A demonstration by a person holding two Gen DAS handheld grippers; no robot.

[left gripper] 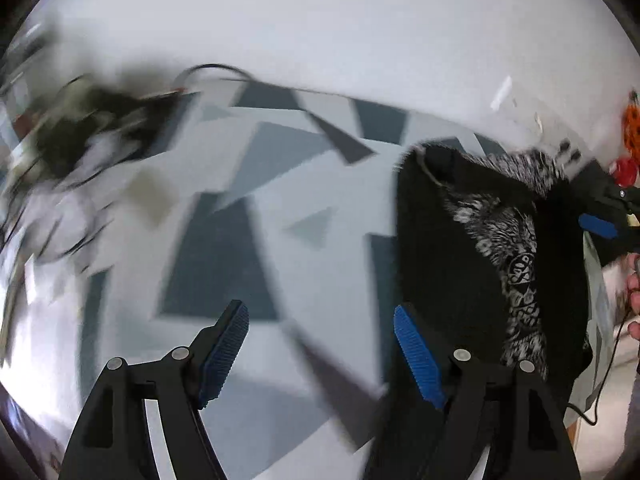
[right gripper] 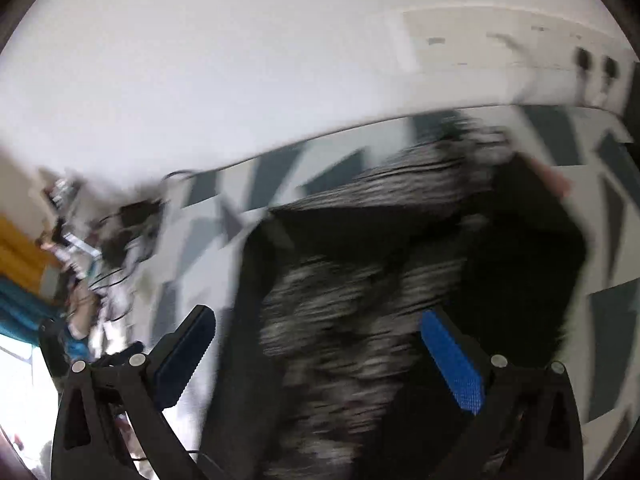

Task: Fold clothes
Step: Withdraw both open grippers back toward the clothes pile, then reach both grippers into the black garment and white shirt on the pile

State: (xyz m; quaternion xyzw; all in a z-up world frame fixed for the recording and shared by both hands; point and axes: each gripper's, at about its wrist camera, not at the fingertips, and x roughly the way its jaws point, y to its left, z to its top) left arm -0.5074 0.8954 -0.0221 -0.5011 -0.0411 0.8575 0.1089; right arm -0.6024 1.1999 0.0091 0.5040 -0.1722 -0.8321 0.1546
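Observation:
A black garment with a white-grey print (left gripper: 472, 248) lies on a table covered in a grey-and-white geometric pattern (left gripper: 248, 216). My left gripper (left gripper: 320, 344) is open and empty over the bare cover, just left of the garment. In the right wrist view the same garment (right gripper: 380, 280) fills the middle, blurred. My right gripper (right gripper: 316, 356) is open above it, holding nothing. The right gripper's blue pad also shows in the left wrist view (left gripper: 598, 226) at the garment's far right edge.
A dark, blurred clutter of cables and objects (left gripper: 80, 128) sits at the table's far left, also in the right wrist view (right gripper: 120, 232). A white wall (left gripper: 320, 20) runs behind the table. Orange and red items (left gripper: 628, 136) sit at far right.

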